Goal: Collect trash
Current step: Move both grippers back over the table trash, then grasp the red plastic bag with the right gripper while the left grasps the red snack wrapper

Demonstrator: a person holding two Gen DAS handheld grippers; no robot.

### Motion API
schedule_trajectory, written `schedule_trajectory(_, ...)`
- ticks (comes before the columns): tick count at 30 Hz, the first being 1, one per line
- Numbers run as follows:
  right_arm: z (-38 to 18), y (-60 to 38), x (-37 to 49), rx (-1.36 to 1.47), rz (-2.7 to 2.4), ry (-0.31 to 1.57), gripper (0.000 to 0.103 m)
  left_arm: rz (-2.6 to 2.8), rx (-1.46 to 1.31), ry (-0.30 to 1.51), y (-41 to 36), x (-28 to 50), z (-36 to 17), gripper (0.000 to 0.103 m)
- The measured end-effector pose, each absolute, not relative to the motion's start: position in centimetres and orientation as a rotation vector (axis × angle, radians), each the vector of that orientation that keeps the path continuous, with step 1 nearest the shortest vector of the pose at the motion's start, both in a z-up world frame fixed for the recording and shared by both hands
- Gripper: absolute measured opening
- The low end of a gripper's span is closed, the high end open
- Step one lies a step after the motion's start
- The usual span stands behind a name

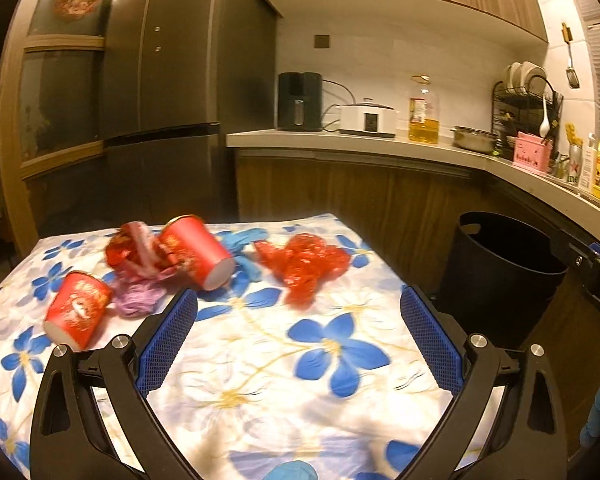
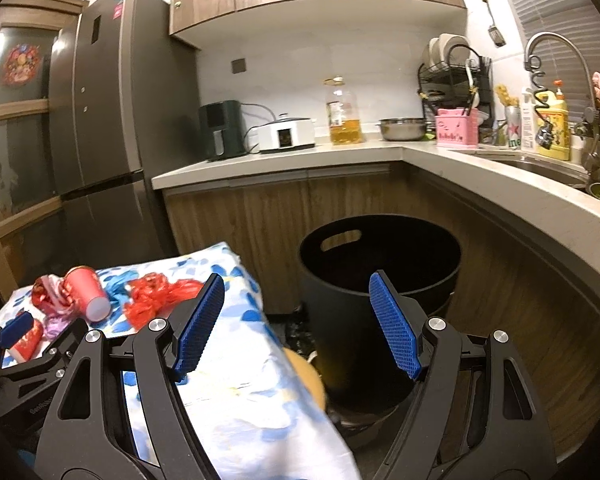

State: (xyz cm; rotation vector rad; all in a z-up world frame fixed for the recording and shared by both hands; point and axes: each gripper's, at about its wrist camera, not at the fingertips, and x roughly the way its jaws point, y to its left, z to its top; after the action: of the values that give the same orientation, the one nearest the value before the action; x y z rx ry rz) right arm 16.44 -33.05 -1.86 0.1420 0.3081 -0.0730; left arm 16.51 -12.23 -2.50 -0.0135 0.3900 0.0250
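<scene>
Trash lies on a table with a blue-flower cloth (image 1: pixel 260 360): two red paper cups on their sides (image 1: pixel 198 250) (image 1: pixel 76 308), a red-pink wrapper (image 1: pixel 134 250), a purple crumpled bag (image 1: pixel 134 298), a blue glove (image 1: pixel 242 240) and a red plastic bag (image 1: pixel 306 262). My left gripper (image 1: pixel 298 300) is open and empty above the cloth, short of the trash. My right gripper (image 2: pixel 296 284) is open and empty, off the table's right edge, facing a black bin (image 2: pixel 380 280). The left gripper's fingers (image 2: pixel 16 330) show in the right wrist view.
The black bin (image 1: pixel 500 272) stands on the floor right of the table. A counter (image 2: pixel 300 156) behind holds an air fryer, cooker, oil bottle, bowl and dish rack. A fridge (image 2: pixel 108 120) stands at the left. A sink (image 2: pixel 540 164) is at the right.
</scene>
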Motion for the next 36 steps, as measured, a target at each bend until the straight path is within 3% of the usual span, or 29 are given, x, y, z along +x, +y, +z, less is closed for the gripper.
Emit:
schedule_trajectory(15,-4.1,-25.8,20.7,0.100,0.065,0.367,0.074,0.170,-0.051,0.390,-5.5,15.7,-3.9,0.097)
schedule_trajectory(36,-8.0,-16.1,33.6,0.107,0.161,0.524,0.073,0.282,-0.104,0.321,2.4,19.1,-2.7,0.097)
